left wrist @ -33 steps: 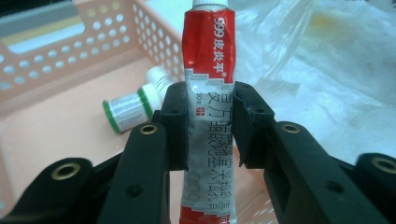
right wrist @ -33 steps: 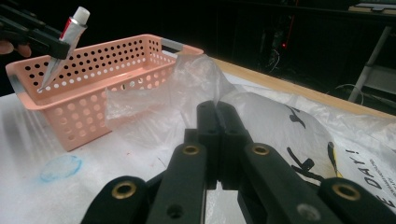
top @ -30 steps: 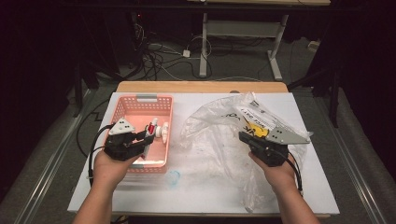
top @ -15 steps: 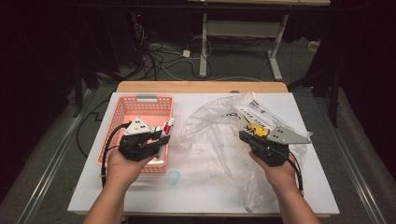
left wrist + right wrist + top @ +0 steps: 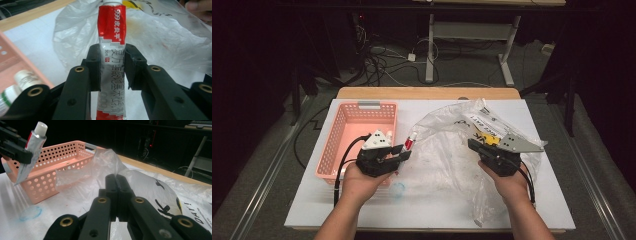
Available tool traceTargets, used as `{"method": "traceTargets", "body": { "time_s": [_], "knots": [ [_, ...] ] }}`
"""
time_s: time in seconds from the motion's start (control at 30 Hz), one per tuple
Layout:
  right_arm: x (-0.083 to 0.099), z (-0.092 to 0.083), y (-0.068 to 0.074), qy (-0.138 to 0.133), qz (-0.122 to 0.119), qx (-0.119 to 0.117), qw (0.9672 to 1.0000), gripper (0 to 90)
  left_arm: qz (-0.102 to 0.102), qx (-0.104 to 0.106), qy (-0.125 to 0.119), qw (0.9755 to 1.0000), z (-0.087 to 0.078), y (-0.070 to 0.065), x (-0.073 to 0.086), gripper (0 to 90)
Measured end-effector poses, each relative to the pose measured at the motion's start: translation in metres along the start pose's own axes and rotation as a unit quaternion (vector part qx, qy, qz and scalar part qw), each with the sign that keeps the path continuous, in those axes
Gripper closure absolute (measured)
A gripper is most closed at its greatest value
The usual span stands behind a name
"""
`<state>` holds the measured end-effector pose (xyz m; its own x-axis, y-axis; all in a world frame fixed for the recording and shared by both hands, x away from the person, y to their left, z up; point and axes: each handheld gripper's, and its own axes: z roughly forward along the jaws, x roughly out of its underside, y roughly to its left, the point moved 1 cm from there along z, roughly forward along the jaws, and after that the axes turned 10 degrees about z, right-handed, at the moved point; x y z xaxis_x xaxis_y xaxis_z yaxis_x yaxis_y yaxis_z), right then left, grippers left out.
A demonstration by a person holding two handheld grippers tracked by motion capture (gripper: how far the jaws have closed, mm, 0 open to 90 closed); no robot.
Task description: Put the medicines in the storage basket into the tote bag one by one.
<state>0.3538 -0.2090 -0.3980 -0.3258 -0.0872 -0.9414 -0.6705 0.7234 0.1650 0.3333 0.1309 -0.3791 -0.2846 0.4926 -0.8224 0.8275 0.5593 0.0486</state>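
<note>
My left claw (image 5: 110, 62) clamped the red-and-silver tube (image 5: 111, 32) right of the pink basket (image 5: 347, 135); my right claw (image 5: 116, 192) pinched the plastic bag (image 5: 447, 150)

Open white table (image 5: 337, 210) is being left free just in front of the pink basket (image 5: 343, 145). Beside the basket's right wall, passage is being narrowed by the crumpled plastic bag (image 5: 447, 150), whose raised edge is being pinched by the right gripper (image 5: 475, 145).
</note>
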Motion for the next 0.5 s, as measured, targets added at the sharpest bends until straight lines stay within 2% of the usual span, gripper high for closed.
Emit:
{"method": "traceTargets", "body": {
  "time_s": [0.23,0.5],
  "knots": [
    [-0.001,0.000,0.003,-0.002,-0.004,-0.004,1.0000,90.0,0.006,0.019,0.007,0.9998,0.017,-0.015,0.000,67.4],
    [0.000,0.000,0.006,-0.002,-0.008,-0.011,0.9999,90.0,0.020,0.033,0.028,0.9989,0.042,-0.029,0.000,67.4]
  ]
}}
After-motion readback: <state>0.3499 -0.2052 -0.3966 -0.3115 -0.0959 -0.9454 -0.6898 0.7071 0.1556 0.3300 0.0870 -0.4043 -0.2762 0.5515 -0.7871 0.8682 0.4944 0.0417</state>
